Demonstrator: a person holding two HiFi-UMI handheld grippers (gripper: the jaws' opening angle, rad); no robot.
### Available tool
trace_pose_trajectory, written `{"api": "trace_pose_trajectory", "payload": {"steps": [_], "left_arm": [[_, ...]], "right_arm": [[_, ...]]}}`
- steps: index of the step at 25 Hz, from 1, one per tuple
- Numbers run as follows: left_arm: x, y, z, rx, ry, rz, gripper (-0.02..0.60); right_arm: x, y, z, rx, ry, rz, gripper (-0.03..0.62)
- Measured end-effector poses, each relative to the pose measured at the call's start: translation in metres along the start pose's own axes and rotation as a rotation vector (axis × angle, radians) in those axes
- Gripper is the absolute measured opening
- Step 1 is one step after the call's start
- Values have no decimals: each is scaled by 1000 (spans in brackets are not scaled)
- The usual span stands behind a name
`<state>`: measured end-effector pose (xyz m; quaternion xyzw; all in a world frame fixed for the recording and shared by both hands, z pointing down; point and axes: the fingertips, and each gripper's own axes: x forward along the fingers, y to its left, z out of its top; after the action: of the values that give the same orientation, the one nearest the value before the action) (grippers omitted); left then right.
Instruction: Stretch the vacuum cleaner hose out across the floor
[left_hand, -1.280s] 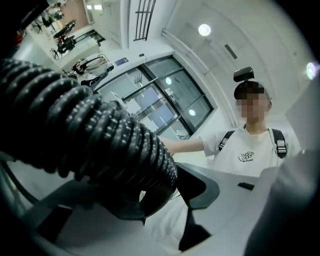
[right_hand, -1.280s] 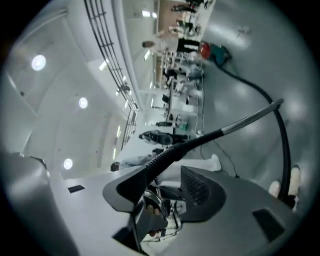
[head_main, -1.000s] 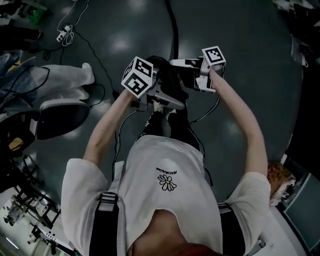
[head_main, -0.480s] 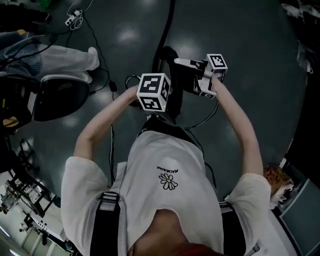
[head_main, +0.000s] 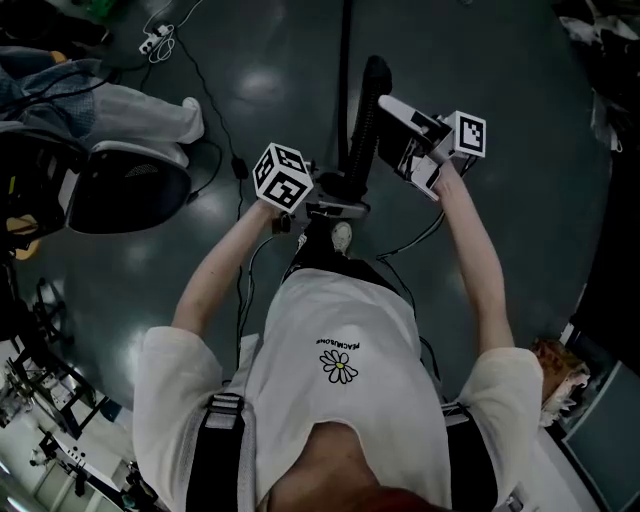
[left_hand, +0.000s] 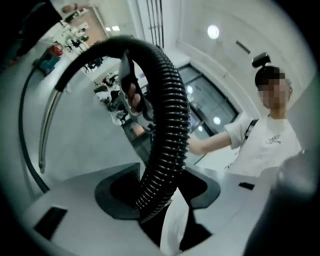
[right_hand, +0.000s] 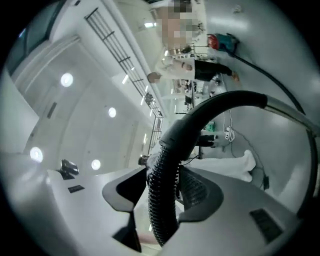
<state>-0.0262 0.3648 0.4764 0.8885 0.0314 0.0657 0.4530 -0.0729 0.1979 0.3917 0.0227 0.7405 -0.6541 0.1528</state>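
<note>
**Head view: hose (head_main: 365, 120) up, right of the chair (head_main: 130, 195)**

My left gripper (head_main: 345, 197) and right gripper (head_main: 392, 108) both clench the ribbed hose, jaws just easing wider, pads pressing on it. It arches between them, well right of the chair, with my right gripper farther out.

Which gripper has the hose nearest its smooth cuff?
Right gripper: cuff begins just past its jaws; left gripper faces a long ribbed run. Both jaws, hose between, have just been opening.
</note>
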Motion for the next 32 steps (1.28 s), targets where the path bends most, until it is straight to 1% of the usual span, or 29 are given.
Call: {"api": "trace_pose_trajectory", "payload": {"steps": [1,2,3,6,9,11,13,14,15,16,17,18,19,20,21,22,23,24,25,27,29,30,32], "left_arm": [[-11,-3,1,-18,-68,-20,206],[-18,-8,2,-24,-116,-32,207],[-21,-13,1,-15,-147,-30,210],[-11,-36,1,69,-181,38,215],[-14,-55,6,139,-216,103,219],[-23,-65,11,194,-215,150,219],[-32,-75,13,256,-177,186,218],[-35,-81,14,281,-164,187,219],[-40,-90,19,295,-180,170,218],[-47,-102,30,294,-233,133,218],[-55,-114,47,271,-315,81,218],[-65,-126,67,228,-405,16,218],[-76,-134,88,168,-484,-55,218],[-86,-136,107,101,-545,-123,218],[-94,-132,120,34,-585,-175,218],[-99,-123,128,-31,-600,-207,218],[-101,-112,130,-96,-592,-225,218],[-100,-101,126,-163,-566,-237,218],[-96,-93,118,-224,-530,-248,218],[-84,-82,100,-321,-448,-280,218],[-66,-76,87,-385,-373,-315,218],[-55,-73,84,-404,-343,-328,218],[-37,-70,81,-433,-313,-353,229]], "right_arm": [[3,6,-3,-63,20,-15,210],[2,13,-7,-123,38,-23,210],[-2,25,-12,-175,51,-14,210],[-30,74,-34,-318,62,49,210],[-39,100,-47,-447,45,48,205],[-37,108,-49,-474,9,54,195],[-32,116,-54,-482,-27,66,196],[-28,118,-59,-492,-32,62,196],[-24,119,-67,-508,-22,46,196],[-21,118,-77,-526,3,20,196],[-18,116,-89,-539,35,-7,196],[-16,113,-101,-545,62,-28,196],[-16,110,-112,-546,78,-40,196],[-17,105,-123,-543,83,-48,196],[-19,100,-132,-540,81,-53,196],[-20,95,-140,-538,74,-56,196],[-21,92,-147,-538,66,-55,196],[-22,90,-153,-539,60,-54,196],[-24,89,-160,-541,59,-53,196],[-28,89,-173,-552,81,-59,196],[-31,86,-187,-577,135,-81,196],[-33,84,-194,-593,163,-93,196],[-39,81,-204,-620,192,-111,196]]}}
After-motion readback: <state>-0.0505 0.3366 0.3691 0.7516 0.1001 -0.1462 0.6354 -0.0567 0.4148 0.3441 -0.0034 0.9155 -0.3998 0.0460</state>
